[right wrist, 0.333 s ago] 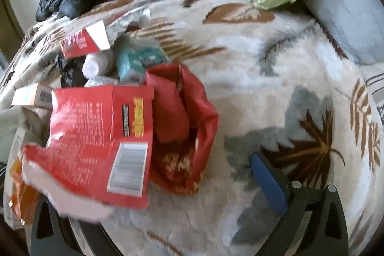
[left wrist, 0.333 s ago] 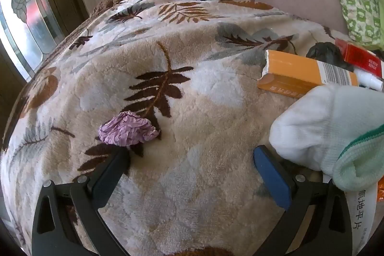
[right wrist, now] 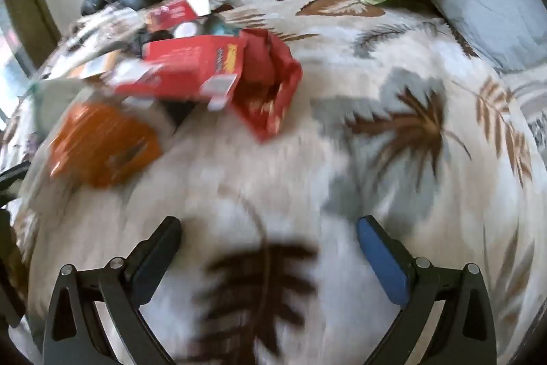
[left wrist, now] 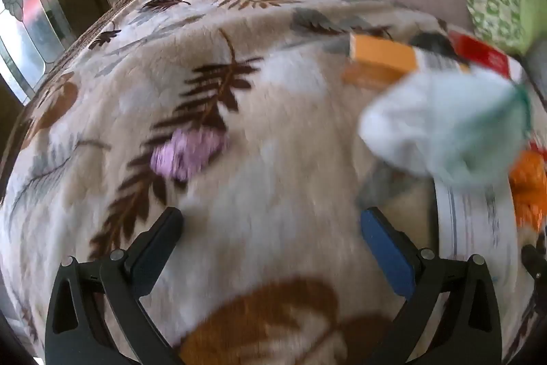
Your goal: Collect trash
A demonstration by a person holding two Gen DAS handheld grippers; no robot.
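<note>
Left gripper [left wrist: 271, 228]: fingers spread wide, nothing held.
Right gripper [right wrist: 268, 236]: fingers wide apart, empty.
Purple wad [left wrist: 188, 153]: on blanket [left wrist: 273, 132], eleven o'clock of left gripper.
Red wrapper [right wrist: 212, 67]: eleven o'clock of right gripper.

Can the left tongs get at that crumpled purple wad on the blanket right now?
Probably yes. The left tongs stand wide open and empty, and the crumpled purple wad lies alone on the leaf-print blanket just ahead, slightly left of centre. Nothing lies between; the white sock sits well off to the right.

Beige leaf-patterned blanket [left wrist: 273, 132], purple crumpled wad [left wrist: 188, 156], red torn packet [right wrist: 270, 84], orange box [left wrist: 379, 60]
</note>
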